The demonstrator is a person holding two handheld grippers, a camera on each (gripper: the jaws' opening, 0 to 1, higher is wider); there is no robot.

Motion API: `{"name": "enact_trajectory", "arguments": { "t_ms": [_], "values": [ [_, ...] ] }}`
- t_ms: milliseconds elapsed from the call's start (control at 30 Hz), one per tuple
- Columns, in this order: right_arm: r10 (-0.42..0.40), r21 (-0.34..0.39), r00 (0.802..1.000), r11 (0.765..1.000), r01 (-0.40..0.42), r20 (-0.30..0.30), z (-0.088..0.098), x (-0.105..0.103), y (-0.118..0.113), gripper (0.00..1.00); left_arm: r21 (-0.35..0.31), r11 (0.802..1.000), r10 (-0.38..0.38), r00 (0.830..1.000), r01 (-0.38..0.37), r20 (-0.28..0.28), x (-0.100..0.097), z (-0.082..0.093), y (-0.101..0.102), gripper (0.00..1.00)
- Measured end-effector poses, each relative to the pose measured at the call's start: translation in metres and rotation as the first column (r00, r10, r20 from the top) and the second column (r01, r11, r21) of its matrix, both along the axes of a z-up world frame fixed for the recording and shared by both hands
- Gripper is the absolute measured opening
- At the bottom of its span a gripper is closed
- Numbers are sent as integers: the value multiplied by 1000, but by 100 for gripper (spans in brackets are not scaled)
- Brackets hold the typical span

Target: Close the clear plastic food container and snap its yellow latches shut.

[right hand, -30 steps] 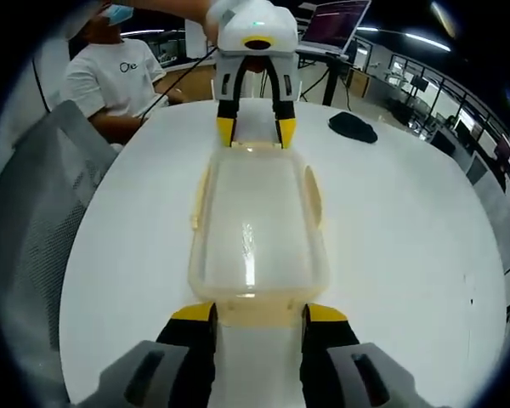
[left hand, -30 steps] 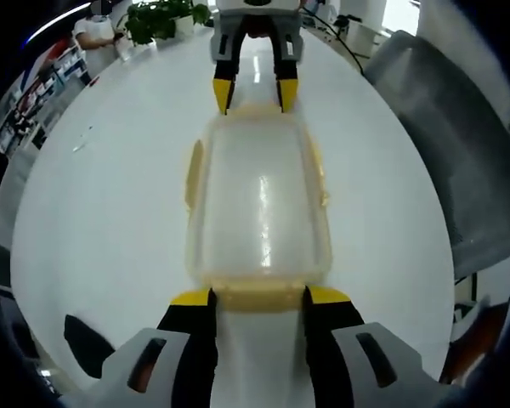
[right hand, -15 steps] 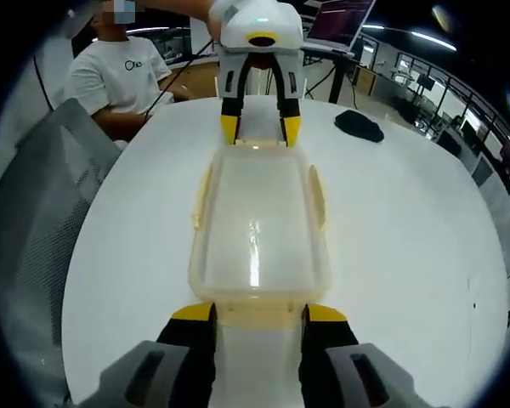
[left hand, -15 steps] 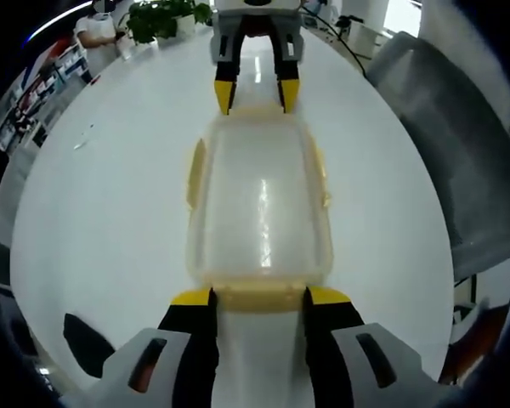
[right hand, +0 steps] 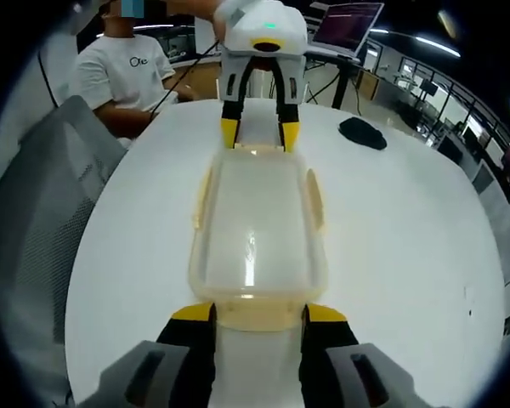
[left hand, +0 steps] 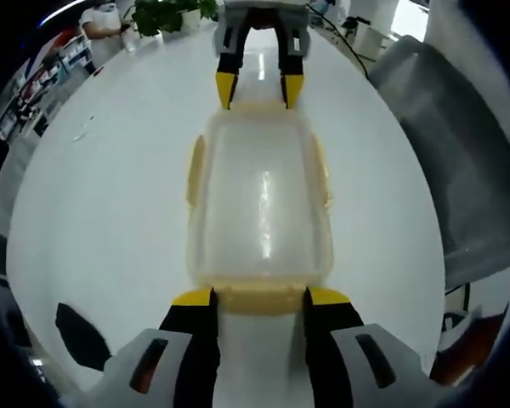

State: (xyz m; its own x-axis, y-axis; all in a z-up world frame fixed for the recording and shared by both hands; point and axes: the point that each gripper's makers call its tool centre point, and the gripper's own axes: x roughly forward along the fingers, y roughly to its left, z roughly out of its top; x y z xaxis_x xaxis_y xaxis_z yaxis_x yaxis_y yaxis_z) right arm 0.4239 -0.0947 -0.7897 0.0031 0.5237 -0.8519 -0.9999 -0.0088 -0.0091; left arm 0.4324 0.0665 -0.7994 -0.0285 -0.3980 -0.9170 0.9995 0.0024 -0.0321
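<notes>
The left gripper brackets one end latch of the clear plastic food container with jaws spread; the right gripper likewise opposite. On the white round table, lid down (long-side yellow latches apparently flared, unsnapped).

Whether the yellow end latch between the left gripper jaws is snapped cannot be told, the far gripper is cut off above, and the laptop and seated person are cropped by the edge.
</notes>
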Motion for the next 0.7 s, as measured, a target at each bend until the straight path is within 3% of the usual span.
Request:
{"name": "enact_trajectory", "arguments": {
  "t_ms": [300,700],
  "values": [
    [4,-3,1000,1000,-4,12,16,-1,-4,37,-6,1000,-7,999,8,35,-3,18,-5,37],
    [17,22,1000,1000,-18,17,52,-5,-9,37,2,1000,1,999,-1,36,-8,53,-9,37]
  ]
}}
